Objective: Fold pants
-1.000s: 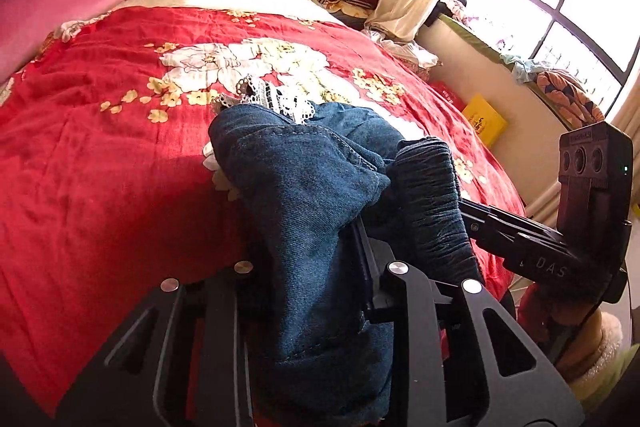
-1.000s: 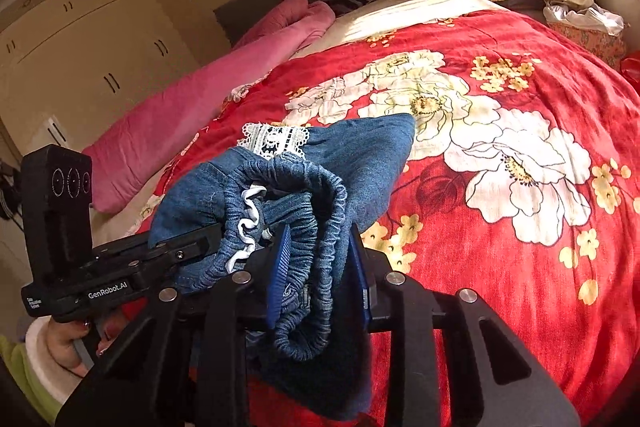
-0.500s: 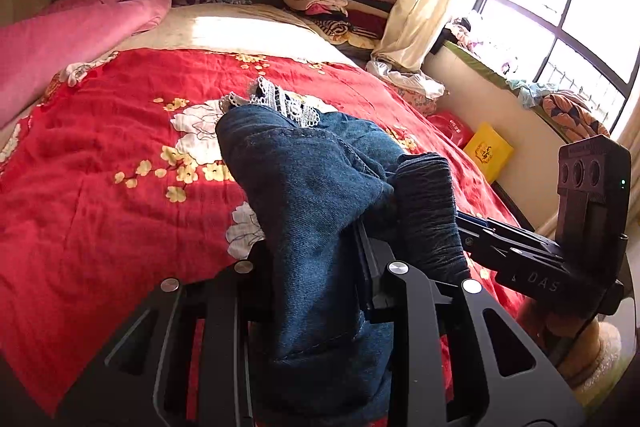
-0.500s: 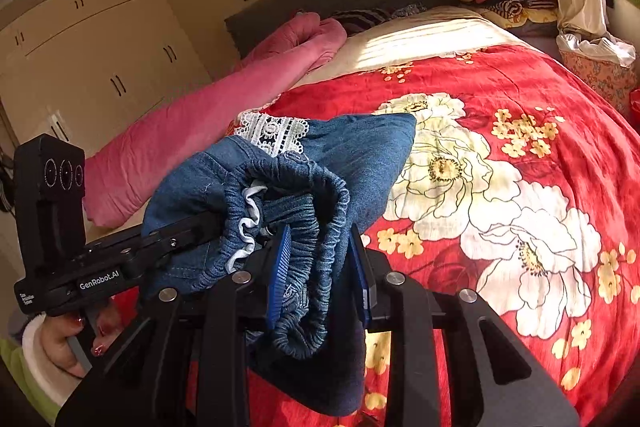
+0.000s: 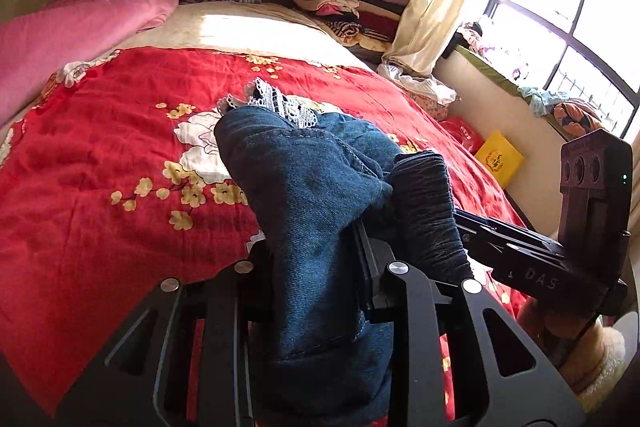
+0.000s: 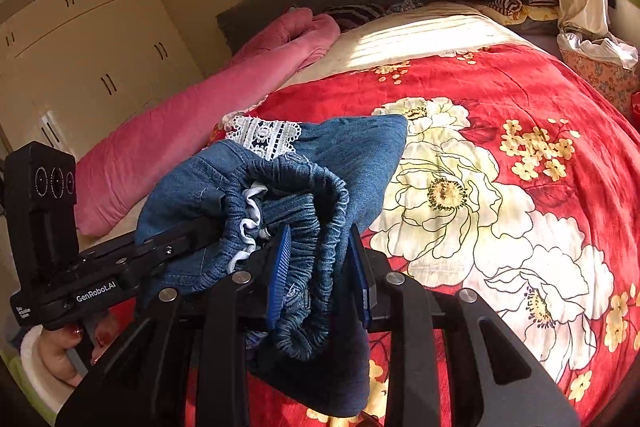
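Denim pants (image 5: 316, 211) bunch up between our two grippers, above the red floral bedspread (image 5: 100, 187): our left gripper (image 5: 316, 267) clamps the leg fabric, our right gripper (image 6: 316, 255) pinches the elastic waistband (image 6: 320, 227), lace trim (image 6: 264, 135) beyond, pink quilt (image 6: 192, 123) farther back.

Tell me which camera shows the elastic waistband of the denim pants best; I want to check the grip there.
The right wrist view: the gathered elastic waistband loops openly between the right claw, pads pinching it. The left wrist view shows only a dark ribbed bunch of it beside the left claw, which is shut on plain denim.
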Motion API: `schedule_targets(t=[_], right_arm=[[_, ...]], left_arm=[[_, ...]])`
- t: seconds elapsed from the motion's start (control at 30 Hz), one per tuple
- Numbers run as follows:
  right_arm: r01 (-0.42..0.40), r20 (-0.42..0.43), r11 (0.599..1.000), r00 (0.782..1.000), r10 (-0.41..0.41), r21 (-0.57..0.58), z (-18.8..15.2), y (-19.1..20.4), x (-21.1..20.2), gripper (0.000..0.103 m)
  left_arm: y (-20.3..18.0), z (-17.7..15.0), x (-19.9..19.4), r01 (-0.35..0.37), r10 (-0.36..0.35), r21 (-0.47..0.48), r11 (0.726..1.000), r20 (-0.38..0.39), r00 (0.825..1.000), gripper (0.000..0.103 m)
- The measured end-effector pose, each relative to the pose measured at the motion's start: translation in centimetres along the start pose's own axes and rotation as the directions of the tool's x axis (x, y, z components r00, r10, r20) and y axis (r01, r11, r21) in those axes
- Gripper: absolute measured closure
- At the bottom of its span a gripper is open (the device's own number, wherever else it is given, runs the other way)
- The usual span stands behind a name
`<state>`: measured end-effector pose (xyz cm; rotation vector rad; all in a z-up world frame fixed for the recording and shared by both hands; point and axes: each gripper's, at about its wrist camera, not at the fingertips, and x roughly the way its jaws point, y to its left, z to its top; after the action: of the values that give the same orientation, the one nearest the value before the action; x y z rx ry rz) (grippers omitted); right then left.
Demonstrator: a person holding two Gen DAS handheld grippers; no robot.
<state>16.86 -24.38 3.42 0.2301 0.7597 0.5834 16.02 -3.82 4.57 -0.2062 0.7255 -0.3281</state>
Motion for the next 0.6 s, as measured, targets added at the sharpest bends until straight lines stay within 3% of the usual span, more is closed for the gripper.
schedule_targets(t=[0.3, 0.47, 0.6], right_arm=[[0.053, -0.091, 0.997, 0.995, -0.048, 0.053, -1.5, -2.6, 4.6, 0.076], [0.039, -0.105, 0.992, 0.994, -0.026, 0.123, -2.2, -4.0, 5.1, 0.074], [0.043, -0.106, 0.987, 0.994, -0.026, 0.157, -2.7, -4.6, 4.9, 0.062]], left_arm=[[2.4, -1.7, 4.2, -0.044, 0.04, -0.045, 0.998, -0.082, 0.996, 0.082], [3.6, -2.6, 4.8, -0.059, 0.052, -0.068, 0.996, -0.107, 0.993, 0.07], [4.1, -3.0, 5.0, -0.068, 0.059, -0.08, 0.994, -0.114, 0.992, 0.061]])
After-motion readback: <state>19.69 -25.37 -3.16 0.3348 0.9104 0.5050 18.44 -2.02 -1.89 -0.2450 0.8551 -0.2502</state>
